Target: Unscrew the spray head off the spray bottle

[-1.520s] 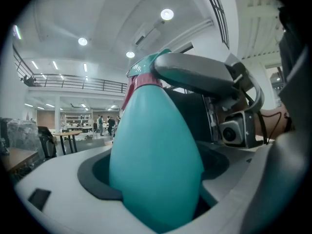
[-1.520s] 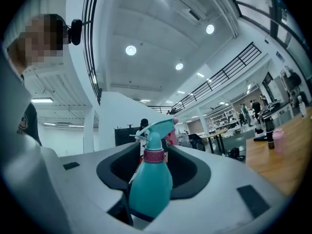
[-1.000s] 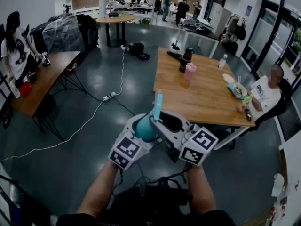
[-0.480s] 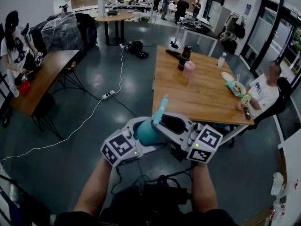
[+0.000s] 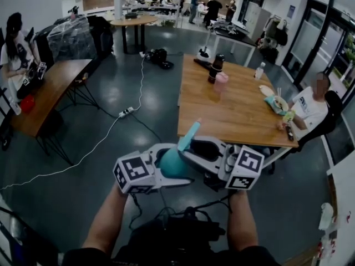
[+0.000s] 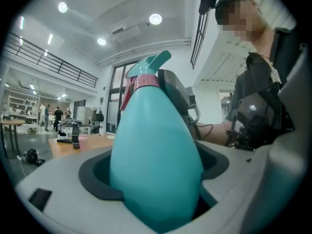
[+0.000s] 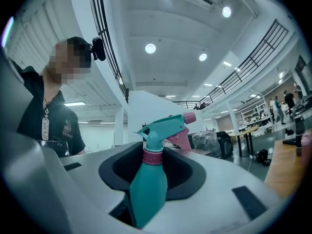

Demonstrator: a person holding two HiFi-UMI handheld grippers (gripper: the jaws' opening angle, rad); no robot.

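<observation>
Head view looks steeply down from above. Both gripper views face each other at close range, sharing the spray bottle (image 5: 173, 164).

I'm seeing light grey shells with dark jaw liners on the left gripper (image 5: 172, 162) and the right gripper (image 5: 188, 154). Each has a marker cube (image 5: 133, 173) with black-and-white squares. Black cables (image 5: 166, 212) hang underneath. The wearer has a dark short-sleeved shirt (image 7: 48, 116) and a pendant (image 7: 45, 128) on a cord.

Shared workspace — wooden tables (image 5: 222, 115); seated person (image 5: 308, 110)
</observation>
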